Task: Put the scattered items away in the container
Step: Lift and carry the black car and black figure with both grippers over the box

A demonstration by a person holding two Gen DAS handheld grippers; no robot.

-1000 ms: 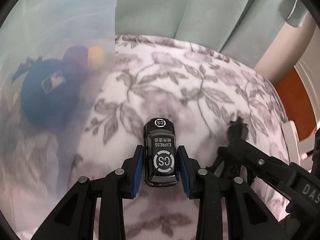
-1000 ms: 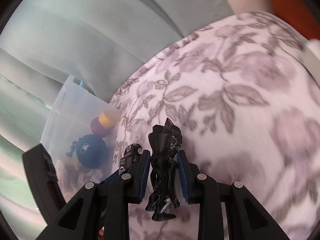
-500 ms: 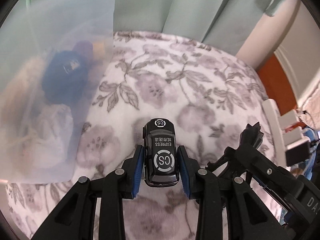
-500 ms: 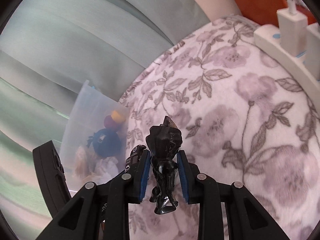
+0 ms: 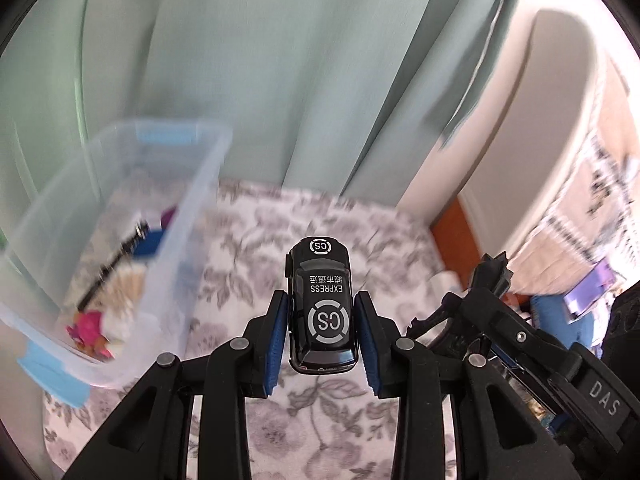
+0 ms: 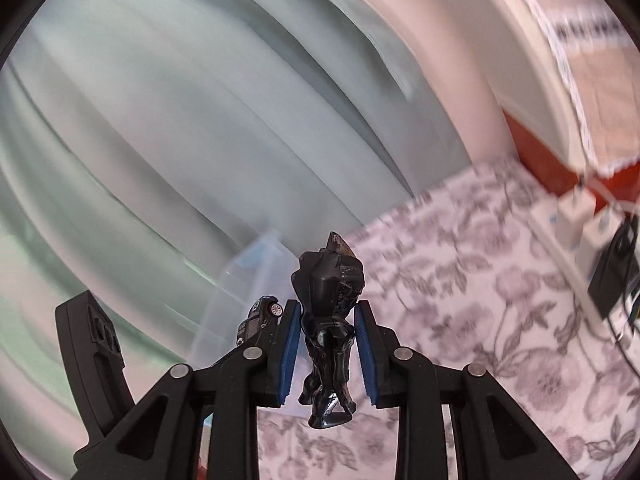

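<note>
Beside the clear container (image 5: 188,216), the left gripper (image 5: 322,320) is clamping a black toy car (image 5: 322,304) while the right gripper (image 6: 328,340) is pinching a dark figurine (image 6: 328,320).

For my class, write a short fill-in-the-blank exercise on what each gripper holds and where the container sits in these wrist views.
1. The left gripper is shut on a black toy ____.
2. The right gripper is shut on a black ____.
3. In the left wrist view, the clear plastic container sits to the ____ of the car.
4. The cloth under the container has a ____ pattern.

Missing words: car; figurine; left; floral
</note>
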